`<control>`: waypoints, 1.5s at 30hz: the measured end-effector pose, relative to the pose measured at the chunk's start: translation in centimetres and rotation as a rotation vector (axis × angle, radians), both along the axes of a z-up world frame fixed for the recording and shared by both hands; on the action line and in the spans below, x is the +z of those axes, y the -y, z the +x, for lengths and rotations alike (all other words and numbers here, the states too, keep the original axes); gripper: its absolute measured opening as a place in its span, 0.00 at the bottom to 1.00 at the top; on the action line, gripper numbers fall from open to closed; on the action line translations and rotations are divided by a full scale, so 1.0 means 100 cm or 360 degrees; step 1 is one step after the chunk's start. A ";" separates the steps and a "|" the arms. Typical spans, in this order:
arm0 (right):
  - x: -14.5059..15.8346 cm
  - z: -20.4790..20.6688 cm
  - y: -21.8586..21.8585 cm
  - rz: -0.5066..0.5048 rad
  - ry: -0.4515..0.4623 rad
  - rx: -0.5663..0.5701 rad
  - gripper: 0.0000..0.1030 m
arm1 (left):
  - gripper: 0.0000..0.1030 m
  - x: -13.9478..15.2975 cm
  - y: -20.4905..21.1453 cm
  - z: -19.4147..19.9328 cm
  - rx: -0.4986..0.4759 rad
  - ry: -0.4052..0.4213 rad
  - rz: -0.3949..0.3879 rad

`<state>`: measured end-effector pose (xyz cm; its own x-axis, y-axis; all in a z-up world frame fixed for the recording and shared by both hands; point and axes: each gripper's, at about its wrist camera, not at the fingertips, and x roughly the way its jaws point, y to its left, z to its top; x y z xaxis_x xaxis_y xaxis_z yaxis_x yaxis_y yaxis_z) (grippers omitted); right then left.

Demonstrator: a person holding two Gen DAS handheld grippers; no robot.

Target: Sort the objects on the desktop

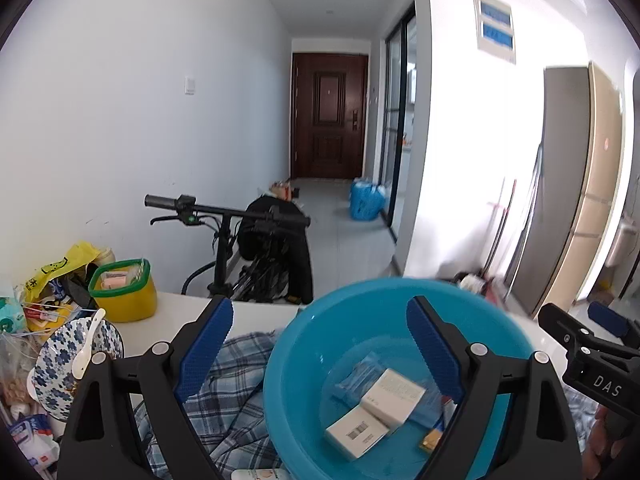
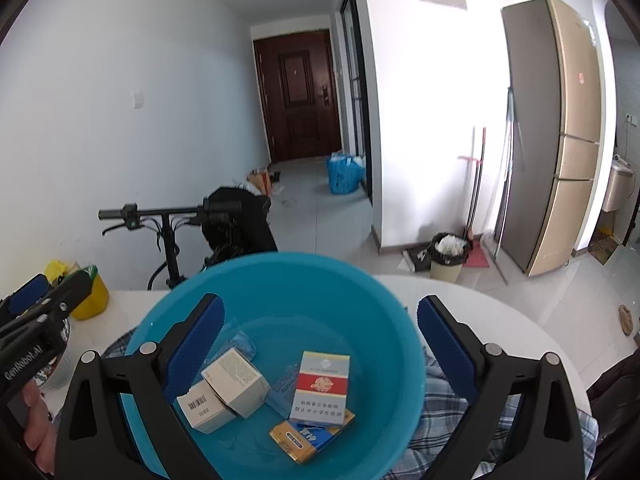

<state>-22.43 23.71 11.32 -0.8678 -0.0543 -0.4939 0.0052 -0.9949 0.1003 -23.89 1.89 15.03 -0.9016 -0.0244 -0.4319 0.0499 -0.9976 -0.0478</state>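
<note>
A blue plastic basin (image 1: 352,312) (image 2: 288,280) sits on a plaid cloth (image 1: 236,400) on the white table (image 2: 500,304). In it lie two white boxes (image 2: 236,380) (image 2: 204,406), a red, white and blue cigarette pack (image 2: 323,386), a yellow and blue pack (image 2: 308,438) and clear plastic packets (image 2: 240,344). My left gripper (image 1: 319,304) hangs open above the basin's left rim, holding nothing. My right gripper (image 2: 321,301) stands open over the basin, also with nothing between its pads. Each gripper shows at the edge of the other's view, held by a hand.
On the table's left are a yellow tub with a green rim (image 1: 124,292), a blue-flowered bowl with a white spoon (image 1: 76,364) and several bags and packets (image 1: 24,320). A scooter (image 1: 224,216) stands behind the table. A bin (image 2: 448,256) and fridge (image 2: 552,132) stand far right.
</note>
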 end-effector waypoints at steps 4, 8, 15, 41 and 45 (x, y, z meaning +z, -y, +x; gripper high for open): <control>0.014 0.013 -0.001 0.0000 -0.0086 -0.0001 0.94 | 0.88 0.018 0.008 0.020 -0.0120 -0.0075 0.0133; 0.031 0.032 0.000 0.0015 -0.0208 -0.0025 0.96 | 0.88 0.039 0.011 0.049 -0.0192 -0.0219 0.0187; 0.058 0.068 0.000 -0.0031 -0.0380 -0.0011 0.99 | 1.00 0.059 0.002 0.084 -0.0247 -0.0458 0.0095; 0.090 0.161 0.011 -0.0078 -0.0777 0.0092 1.00 | 1.00 0.081 0.001 0.134 -0.0304 -0.0622 0.0115; 0.089 0.167 0.011 -0.0074 -0.0799 0.0099 1.00 | 1.00 0.083 0.003 0.139 -0.0295 -0.0642 0.0125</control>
<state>-5.77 22.64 20.26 -0.9920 -0.1253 -0.0123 0.1231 -0.9858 0.1142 -10.04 1.57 23.35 -0.9843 0.1724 -0.0389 -0.1677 -0.9805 -0.1024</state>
